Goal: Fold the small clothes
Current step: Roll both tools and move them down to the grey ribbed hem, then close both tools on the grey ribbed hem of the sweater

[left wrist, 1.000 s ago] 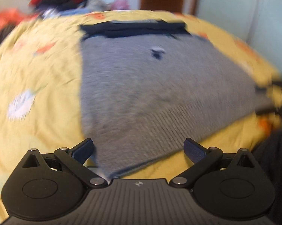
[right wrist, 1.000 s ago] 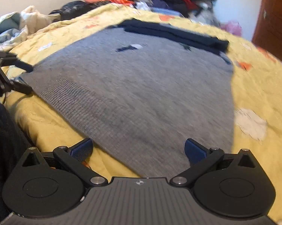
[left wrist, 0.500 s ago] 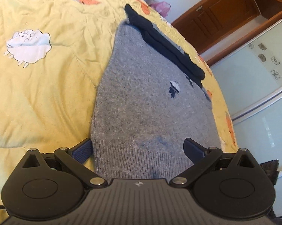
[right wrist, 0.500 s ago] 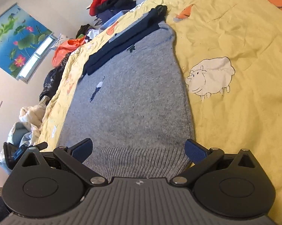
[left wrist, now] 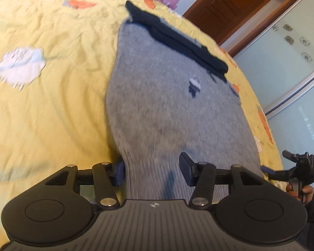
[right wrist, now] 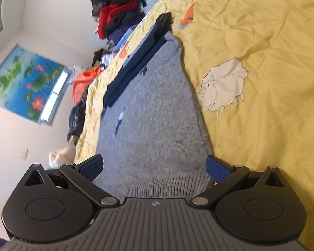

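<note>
2 views share 1 grey knitted sweater, lying flat on the yellow quilted bed cover with its ribbed hem at the bottom of each frame and a dark navy folded band across its far end; its long axis runs from that hem up toward the top of the frame, leaning slightly right in the left wrist view and slightly left in the right wrist view.

The left wrist view alone shows a brown wooden door at upper right, pale frosted panels with small flower prints along the right edge, and the other hand-held gripper held in a hand at lower right. There the left hand-held gripper has just been closing, its jaws about half drawn together, the hem's ribbed corner between them, the left pad at the sweater's side edge; a firm pinch is not clear through the blur.

The right wrist view alone shows a heap of red and black clothes, an orange garment and a blue lotus-print window blind at left. The right hand-held gripper stands spread wide, straddling the hem's other corner without pressing it. A white sheep patch is stitched on the cover at right.
</note>
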Demonstrator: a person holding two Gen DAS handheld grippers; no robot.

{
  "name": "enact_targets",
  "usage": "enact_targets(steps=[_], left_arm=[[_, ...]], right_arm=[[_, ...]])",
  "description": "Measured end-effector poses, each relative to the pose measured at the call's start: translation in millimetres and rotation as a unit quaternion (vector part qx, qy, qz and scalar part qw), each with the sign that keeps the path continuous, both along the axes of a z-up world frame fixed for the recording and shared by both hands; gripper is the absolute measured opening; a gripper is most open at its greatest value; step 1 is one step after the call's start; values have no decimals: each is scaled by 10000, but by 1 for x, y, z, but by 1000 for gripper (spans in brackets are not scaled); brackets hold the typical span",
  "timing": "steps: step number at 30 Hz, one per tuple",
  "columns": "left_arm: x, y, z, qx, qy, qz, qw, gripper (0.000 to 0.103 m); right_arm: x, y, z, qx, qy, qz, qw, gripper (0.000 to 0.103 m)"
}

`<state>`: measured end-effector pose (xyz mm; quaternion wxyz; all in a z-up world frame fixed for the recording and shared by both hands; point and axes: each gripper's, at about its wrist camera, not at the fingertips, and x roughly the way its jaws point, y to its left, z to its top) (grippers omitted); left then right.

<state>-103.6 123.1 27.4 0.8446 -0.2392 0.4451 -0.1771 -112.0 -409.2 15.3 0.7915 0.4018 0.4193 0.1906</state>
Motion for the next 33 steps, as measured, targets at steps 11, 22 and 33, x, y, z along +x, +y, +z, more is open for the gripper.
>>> enact_targets(steps=[11,22,33], left_arm=[[4,11,-12,-508,406,-398,9971,24],[-4,11,-17,-631,382,-288,9969,14],[-6,15,-23,-876,377,-170,9953,14]], right_arm=[[-5,-18,-10,210,-4,-297,9993,102],[33,-5,0,-15,204,702,9973,102],[30,19,-18,20,806,1647,9831,36]])
